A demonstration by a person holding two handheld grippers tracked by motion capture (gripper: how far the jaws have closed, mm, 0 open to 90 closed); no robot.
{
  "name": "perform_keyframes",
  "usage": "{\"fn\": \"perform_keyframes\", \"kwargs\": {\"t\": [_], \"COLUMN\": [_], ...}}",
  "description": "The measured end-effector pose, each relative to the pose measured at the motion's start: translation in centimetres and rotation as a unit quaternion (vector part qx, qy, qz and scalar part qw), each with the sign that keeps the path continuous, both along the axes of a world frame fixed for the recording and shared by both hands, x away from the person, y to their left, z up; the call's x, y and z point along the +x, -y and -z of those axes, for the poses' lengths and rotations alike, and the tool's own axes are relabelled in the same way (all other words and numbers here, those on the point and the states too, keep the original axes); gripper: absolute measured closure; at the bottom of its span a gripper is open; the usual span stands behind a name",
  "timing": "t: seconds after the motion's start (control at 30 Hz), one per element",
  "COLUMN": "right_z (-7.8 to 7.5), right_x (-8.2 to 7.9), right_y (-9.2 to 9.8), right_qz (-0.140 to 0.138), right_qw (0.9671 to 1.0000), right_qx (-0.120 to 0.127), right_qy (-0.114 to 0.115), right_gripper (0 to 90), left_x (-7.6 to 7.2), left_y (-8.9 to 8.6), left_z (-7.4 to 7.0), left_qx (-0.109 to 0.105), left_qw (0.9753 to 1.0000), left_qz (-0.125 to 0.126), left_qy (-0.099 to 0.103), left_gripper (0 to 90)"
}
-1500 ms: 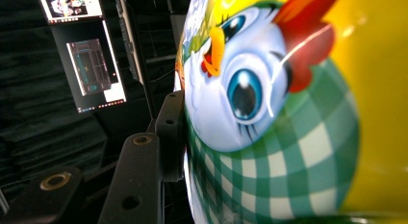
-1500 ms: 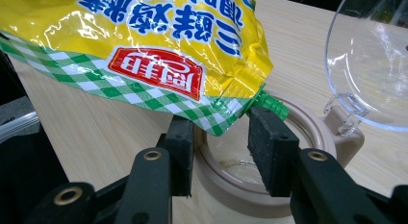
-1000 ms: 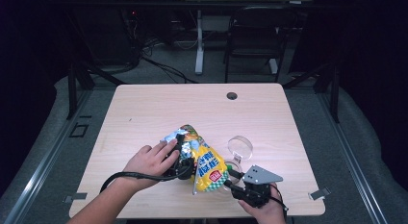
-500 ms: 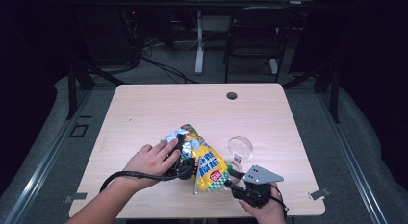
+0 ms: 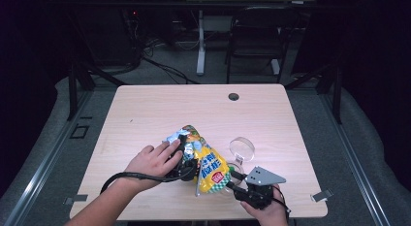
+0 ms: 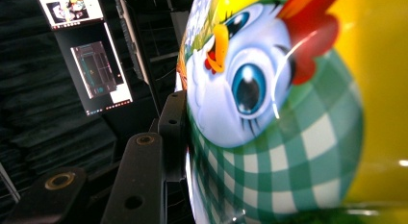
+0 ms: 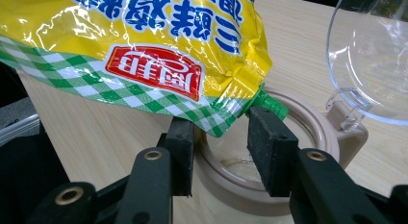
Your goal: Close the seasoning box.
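Left gripper clamped on snack bag, holding it above the jar. Since a second ago, bag has tilted slightly toward the jar. Right gripper, jaws apart, flanks the bag's lower corner; pouring seems close.

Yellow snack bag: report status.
Left gripper pressed against yellow, green-checked snack bag. Right gripper open around bag's corner, above beige jar with open clear lid. Nothing blocking.
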State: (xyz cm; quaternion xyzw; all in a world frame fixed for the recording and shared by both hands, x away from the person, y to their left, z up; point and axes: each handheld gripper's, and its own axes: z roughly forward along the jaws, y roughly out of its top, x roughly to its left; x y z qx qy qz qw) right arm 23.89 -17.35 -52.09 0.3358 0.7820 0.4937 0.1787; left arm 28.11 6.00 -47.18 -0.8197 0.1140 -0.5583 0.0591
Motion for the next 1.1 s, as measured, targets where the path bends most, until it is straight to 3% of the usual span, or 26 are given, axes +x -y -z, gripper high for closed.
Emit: {"fn": "perform_keyframes", "kwargs": {"t": [0.53, 0.93, 1.0, 1.03, 1.07, 1.1], "right_z": [0.0, -0.2, -0.3, -0.9, -0.4, -0.4], "right_x": [-0.2, -0.7, -0.8, -1.2, -1.0, -1.0], "right_y": [-0.1, -0.4, -0.6, -0.3, -0.7, -0.7], "right_qz": [0.005, 0.007, 0.007, 0.002, 0.005, 0.005], "right_qw": [1.0000, 0.9993, 0.9987, 0.9970, 0.9980, 0.9980], "right_qx": [-0.005, -0.017, -0.026, -0.074, -0.034, -0.034], "right_qy": [0.005, 0.033, 0.044, 0.024, 0.053, 0.053], "right_gripper": [61.1, 56.2, 56.3, 57.1, 58.3, 58.3], "left_x": [0.1, 0.1, 0.1, 0.1, 0.2, 0.2], "left_y": [0.0, 0.1, 0.2, 0.2, 0.2, 0.2], "left_z": [-0.2, -0.2, -0.2, -0.3, -0.4, -0.4], "left_qx": [0.000, 0.002, 0.004, 0.004, 0.004, 0.004], "left_qw": [0.9999, 0.9996, 0.9997, 0.9996, 0.9996, 0.9996], "left_qz": [0.001, 0.003, 0.003, 0.002, 0.001, 0.001], "left_qy": [-0.012, -0.026, -0.025, -0.027, -0.027, -0.027], "left_gripper": [62.3, 62.4, 62.5, 62.5, 62.6, 62.5]}}
